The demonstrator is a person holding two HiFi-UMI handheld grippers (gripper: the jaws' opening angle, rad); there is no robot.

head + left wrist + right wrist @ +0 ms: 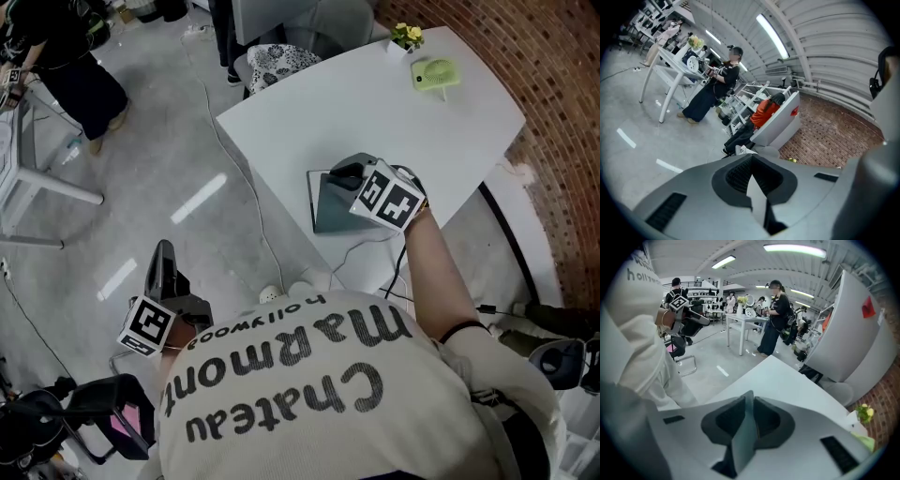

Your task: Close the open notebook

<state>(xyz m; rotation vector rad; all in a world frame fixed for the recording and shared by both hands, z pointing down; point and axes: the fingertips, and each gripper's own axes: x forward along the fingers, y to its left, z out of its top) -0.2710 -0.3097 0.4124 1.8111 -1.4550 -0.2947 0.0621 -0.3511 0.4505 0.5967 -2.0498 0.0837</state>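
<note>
Now you're clamping notebook [328, 214] cover w/ R gripper [345, 174] on table [375, 103]; L gripper [164, 253] hanging aside, jaws together.

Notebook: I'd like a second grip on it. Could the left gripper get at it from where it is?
Probably, but not without a swing: the left gripper hangs over the floor, off the table. The notebook lies near its edge, with only the right gripper on it.

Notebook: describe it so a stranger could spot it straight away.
Start at the white table. At its near edge lies the notebook, its cover pinched in the right gripper. It is flat and grey-green; the lime fan and yellow flowers stand at the far corner.
</note>
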